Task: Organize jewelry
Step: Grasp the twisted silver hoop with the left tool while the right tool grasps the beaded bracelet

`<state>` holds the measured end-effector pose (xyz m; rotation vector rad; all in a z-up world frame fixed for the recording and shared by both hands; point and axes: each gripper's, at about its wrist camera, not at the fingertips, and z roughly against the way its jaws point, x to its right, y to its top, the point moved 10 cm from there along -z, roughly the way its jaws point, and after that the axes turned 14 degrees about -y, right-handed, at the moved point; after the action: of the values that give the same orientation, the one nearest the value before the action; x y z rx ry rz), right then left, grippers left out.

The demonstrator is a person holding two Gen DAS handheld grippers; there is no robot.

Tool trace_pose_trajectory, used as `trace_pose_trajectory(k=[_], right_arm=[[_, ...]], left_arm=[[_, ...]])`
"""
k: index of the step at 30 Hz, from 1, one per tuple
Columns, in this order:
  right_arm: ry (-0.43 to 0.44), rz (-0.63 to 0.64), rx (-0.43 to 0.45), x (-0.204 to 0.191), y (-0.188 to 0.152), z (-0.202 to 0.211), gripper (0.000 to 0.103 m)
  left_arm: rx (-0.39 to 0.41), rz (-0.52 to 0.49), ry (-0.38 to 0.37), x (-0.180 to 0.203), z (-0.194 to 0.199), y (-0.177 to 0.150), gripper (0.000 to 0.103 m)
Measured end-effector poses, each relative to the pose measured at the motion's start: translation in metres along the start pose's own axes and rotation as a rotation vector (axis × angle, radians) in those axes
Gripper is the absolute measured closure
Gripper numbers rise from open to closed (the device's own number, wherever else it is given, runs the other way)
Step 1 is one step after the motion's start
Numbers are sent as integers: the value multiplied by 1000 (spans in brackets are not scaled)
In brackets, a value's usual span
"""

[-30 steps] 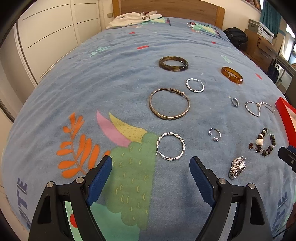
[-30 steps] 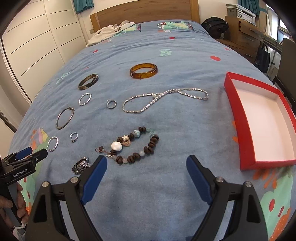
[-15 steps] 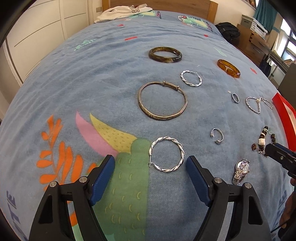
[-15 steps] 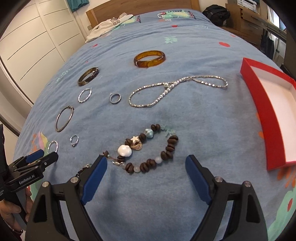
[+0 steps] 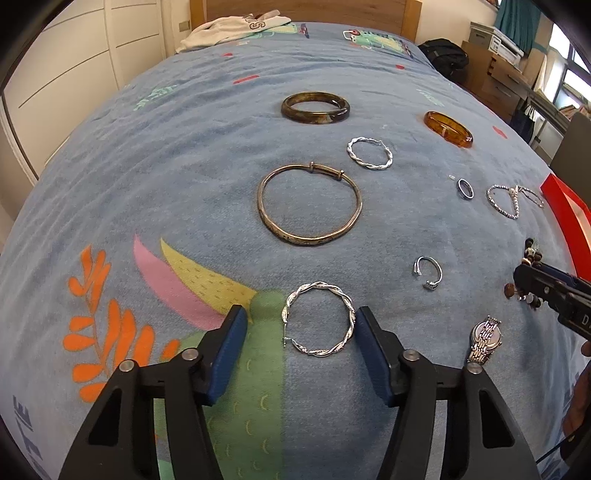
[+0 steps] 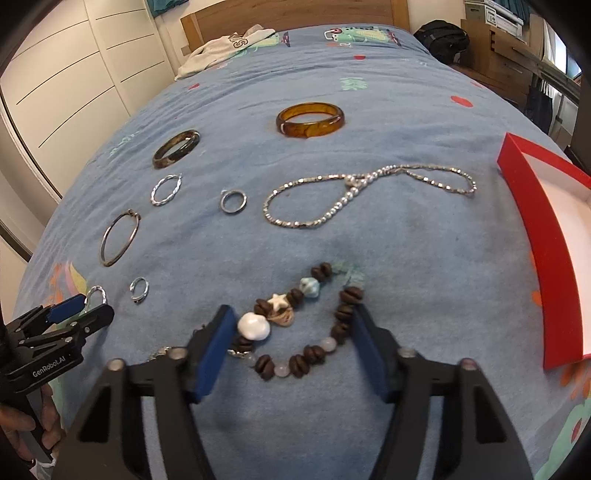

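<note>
Jewelry lies spread on a blue bedspread. My left gripper (image 5: 299, 332) is open, its blue pads on either side of a twisted silver hoop (image 5: 317, 319) lying flat. My right gripper (image 6: 291, 341) is open, its pads straddling a brown bead bracelet with a white shell (image 6: 299, 321). A red tray with white floor (image 6: 554, 236) sits at the right. Also on the bed: a thin metal bangle (image 5: 309, 205), a dark bangle (image 5: 315, 108), an amber bangle (image 6: 310, 120), a silver chain (image 6: 369, 194), a small ring (image 6: 233, 201), an open ring (image 5: 427, 272), a watch (image 5: 485, 339).
A second twisted hoop (image 5: 370, 153) lies beyond the thin bangle. A white garment (image 5: 229, 27) lies by the wooden headboard. White wardrobe doors stand at the left; a black bag (image 6: 441, 37) and wooden drawers stand at the right of the bed.
Both grippers have moved forward and down. The left pads now flank the near twisted hoop and have narrowed; the right pads now flank the bead bracelet and have narrowed.
</note>
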<state>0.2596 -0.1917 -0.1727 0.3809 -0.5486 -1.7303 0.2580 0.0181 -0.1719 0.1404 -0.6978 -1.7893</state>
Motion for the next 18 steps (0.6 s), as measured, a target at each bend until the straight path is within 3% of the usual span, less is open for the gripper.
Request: trace_pose_trajectory(k=[5, 8, 18], right_arm=[[26, 12, -4, 1, 0, 0, 69], [49, 28, -16, -2, -4, 0, 86], [105, 48, 0, -8, -4, 17, 86]], left_arm=[[3, -14, -12, 7, -1, 3, 63], [10, -13, -9, 8, -1, 3, 64], [40, 22, -38, 11, 12, 8, 65]])
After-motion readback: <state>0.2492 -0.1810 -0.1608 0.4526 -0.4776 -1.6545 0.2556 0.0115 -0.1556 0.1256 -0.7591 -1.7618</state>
